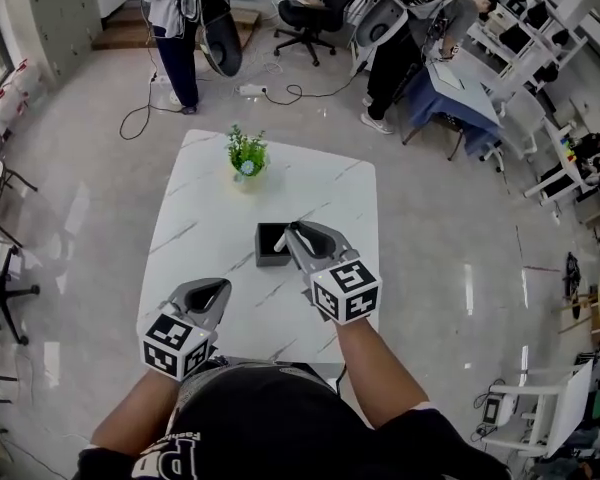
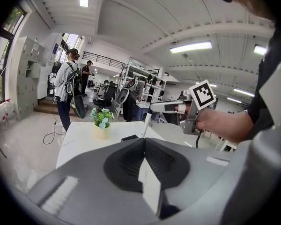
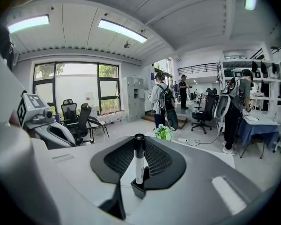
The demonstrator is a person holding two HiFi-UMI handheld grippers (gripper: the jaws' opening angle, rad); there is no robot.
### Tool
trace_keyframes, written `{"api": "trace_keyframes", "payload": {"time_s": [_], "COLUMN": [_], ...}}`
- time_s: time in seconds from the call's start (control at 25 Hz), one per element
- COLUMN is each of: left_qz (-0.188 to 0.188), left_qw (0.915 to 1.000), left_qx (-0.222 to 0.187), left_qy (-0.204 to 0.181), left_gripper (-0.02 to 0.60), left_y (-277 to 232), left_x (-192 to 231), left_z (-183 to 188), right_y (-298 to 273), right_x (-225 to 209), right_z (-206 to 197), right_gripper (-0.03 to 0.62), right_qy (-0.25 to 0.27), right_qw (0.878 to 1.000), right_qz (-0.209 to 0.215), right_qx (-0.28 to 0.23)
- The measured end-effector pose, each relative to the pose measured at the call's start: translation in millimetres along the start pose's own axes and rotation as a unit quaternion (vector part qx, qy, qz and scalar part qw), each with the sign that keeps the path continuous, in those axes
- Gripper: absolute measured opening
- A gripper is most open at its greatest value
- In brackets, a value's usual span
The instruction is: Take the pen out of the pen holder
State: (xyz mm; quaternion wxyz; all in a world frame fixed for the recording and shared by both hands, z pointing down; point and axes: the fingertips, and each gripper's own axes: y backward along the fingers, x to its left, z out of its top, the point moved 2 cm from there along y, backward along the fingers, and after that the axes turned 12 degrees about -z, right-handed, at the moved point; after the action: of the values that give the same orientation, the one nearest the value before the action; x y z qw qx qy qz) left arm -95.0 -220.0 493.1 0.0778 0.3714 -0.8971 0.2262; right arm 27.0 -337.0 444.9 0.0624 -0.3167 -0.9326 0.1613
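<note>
Pinching the pen (image 3: 139, 165) between its jaws, the right claw (image 1: 288, 236) has the white barrel upright with the black cap on top. The pen's lower end sits right at the mouth of the black pen holder (image 1: 270, 250). So the grasp is made and the lift looks under way, but I can't tell whether the tip is clear of the holder. My read is that what's left is the last bit of pulling up and away.

The left claw (image 1: 216, 288) has its jaws pressed together on nothing, low at the near edge of the white worktop (image 1: 205, 208) and well apart from the action.

The right gripper view gives the grip itself: the jaws closed on the barrel, with the holder a small dark box under the pen's foot. The left gripper view gives the side look, with the pen slanting down from the right claw towards the holder on the worktop. The head view shows the pen only as a white sliver, but it lays out everything else. The holder sits mid-worktop, and the little potted plant (image 1: 246, 156) stands beyond it near the far edge.
</note>
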Motion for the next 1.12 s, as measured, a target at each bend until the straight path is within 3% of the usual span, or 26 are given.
{"api": "trace_keyframes", "payload": {"time_s": [1.12], "left_qz": [-0.061], "left_qw": [0.9973], "left_qx": [0.002], "left_qy": [-0.041], "left_gripper": [0.057], "left_y": [-35.8], "left_x": [-22.0], "left_z": [18.2], "right_y": [92.2], "right_x": [-8.5], "right_z": [-21.7], "right_gripper": [0.066], "right_qy": [-0.053], "right_qw": [0.997], "right_qz": [-0.044], "right_qx": [-0.016]}}
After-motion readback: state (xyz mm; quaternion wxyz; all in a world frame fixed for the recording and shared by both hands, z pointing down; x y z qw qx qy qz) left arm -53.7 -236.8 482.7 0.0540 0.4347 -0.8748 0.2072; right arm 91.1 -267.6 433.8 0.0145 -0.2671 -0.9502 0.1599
